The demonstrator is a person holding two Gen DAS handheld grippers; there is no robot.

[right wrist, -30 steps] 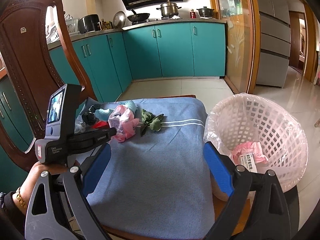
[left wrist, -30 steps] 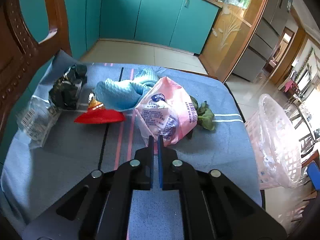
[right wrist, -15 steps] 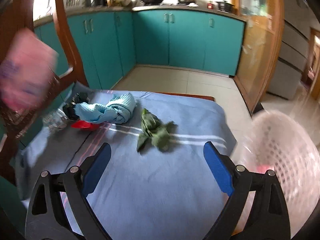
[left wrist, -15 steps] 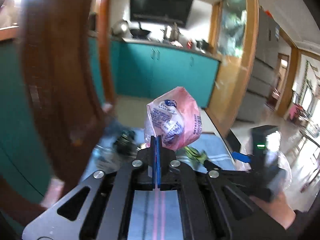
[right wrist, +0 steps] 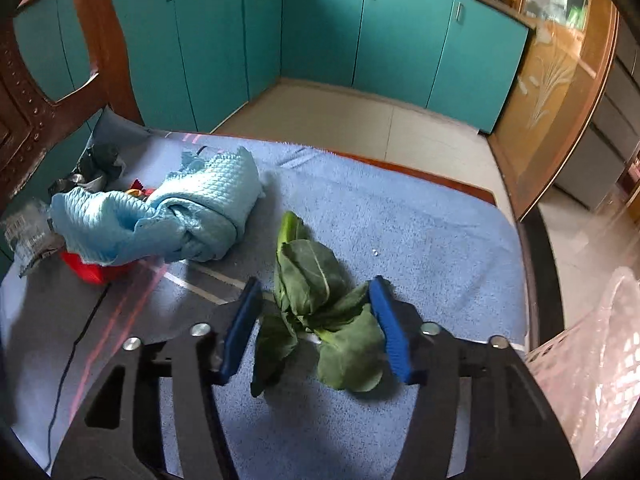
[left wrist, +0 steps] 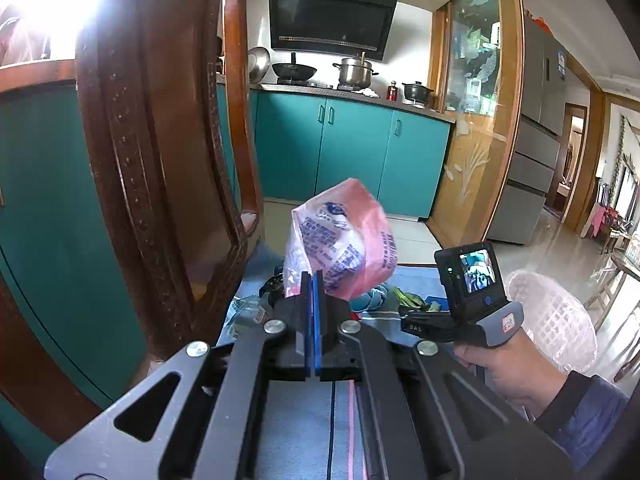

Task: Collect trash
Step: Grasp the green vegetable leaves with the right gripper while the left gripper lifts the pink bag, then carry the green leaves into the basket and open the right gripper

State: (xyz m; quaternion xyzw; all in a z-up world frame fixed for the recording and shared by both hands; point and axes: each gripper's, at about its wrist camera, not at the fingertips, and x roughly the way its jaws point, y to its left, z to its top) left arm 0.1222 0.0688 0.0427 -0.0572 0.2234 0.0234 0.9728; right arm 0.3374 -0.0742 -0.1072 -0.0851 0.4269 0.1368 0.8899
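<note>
My left gripper (left wrist: 313, 276) is shut on a pink printed plastic bag (left wrist: 340, 236) and holds it up above the table. My right gripper (right wrist: 316, 290) is open, its blue pads on either side of a bunch of green vegetable leaves (right wrist: 312, 300) lying on the blue tablecloth (right wrist: 420, 220). A red wrapper (right wrist: 94, 270), a crumpled clear wrapper (right wrist: 28, 236) and a dark crumpled wrapper (right wrist: 100, 160) lie at the table's left. The pink mesh trash basket (left wrist: 552, 320) stands to the right of the table; it also shows in the right wrist view (right wrist: 592, 360).
A light blue cloth (right wrist: 168, 212) lies bunched at the left of the table, over the red wrapper. A carved wooden chair back (left wrist: 160, 160) rises close at the left. Teal cabinets (right wrist: 360, 28) and tiled floor lie beyond the table's far edge.
My left gripper has lifted the pink bag off the table and tilted upward. My right gripper has moved forward and down over the table until the green leaves sit between its pads.
</note>
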